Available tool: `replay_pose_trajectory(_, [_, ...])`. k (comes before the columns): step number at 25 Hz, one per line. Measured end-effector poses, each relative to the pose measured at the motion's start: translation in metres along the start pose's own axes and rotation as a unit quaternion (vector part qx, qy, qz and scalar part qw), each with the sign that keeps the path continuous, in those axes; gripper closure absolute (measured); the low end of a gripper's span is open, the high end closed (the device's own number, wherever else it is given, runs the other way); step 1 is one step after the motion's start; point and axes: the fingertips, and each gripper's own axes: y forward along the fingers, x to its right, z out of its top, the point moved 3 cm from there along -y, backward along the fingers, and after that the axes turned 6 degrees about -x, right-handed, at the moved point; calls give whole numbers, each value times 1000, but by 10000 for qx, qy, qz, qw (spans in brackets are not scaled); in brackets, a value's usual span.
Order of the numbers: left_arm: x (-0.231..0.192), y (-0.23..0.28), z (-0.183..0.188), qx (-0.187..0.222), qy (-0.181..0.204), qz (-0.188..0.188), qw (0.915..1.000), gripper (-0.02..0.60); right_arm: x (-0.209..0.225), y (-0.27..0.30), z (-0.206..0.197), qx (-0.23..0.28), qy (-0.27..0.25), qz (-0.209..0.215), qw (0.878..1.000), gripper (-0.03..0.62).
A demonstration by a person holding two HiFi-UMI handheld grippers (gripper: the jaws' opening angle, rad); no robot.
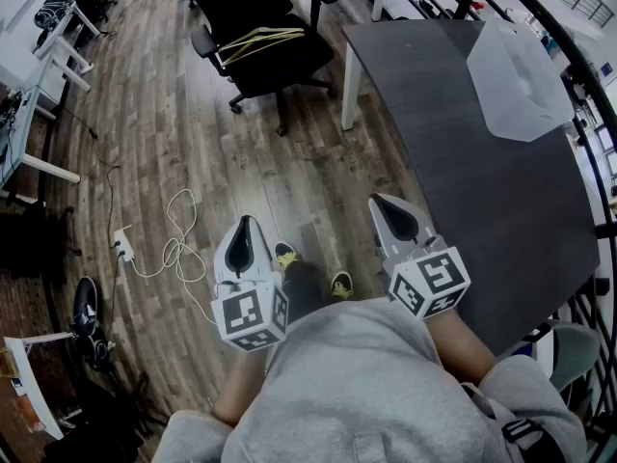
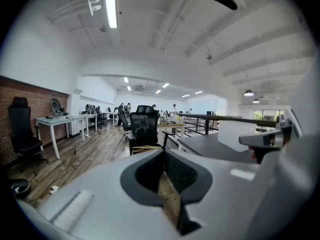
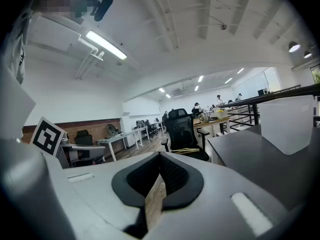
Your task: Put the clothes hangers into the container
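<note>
On the chair (image 1: 289, 66) at twelve o'clock lie what look like hangers (image 1: 254, 40); the container (image 1: 516, 70) stands on the desk (image 1: 463, 172) at two. Left tool (image 1: 244, 243) and right tool (image 1: 399, 221) are pressed together, empty.

A brown wood-plank floor (image 1: 193, 143) runs under a black wheeled office chair (image 1: 260, 56) and a dark grey desk (image 1: 482, 191) with a white leg. White tables (image 2: 62, 120) line a red brick wall (image 2: 30, 91). A long fluorescent tube (image 2: 111, 4) lights the white ceiling (image 2: 165, 24).
</note>
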Motion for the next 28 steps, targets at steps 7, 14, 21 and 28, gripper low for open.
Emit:
replay_pose_trajectory(7, [16, 0, 12, 23, 67, -116, 9999, 571, 5, -8, 13, 211, -23, -102, 9997, 594])
replay_pose_trajectory(14, [13, 0, 20, 127, -13, -168, 9998, 571, 2, -4, 13, 203, 52, 101, 9997, 595])
replay_pose_trajectory(21, [5, 17, 23, 131, -113, -230, 9996, 571, -4, 20, 21, 179, -18, 444, 9989, 595])
replay_pose_trajectory(28, [-9, 73, 31, -5, -208, -394, 9990, 571, 8, 70, 29, 10, 13, 471, 9989, 595])
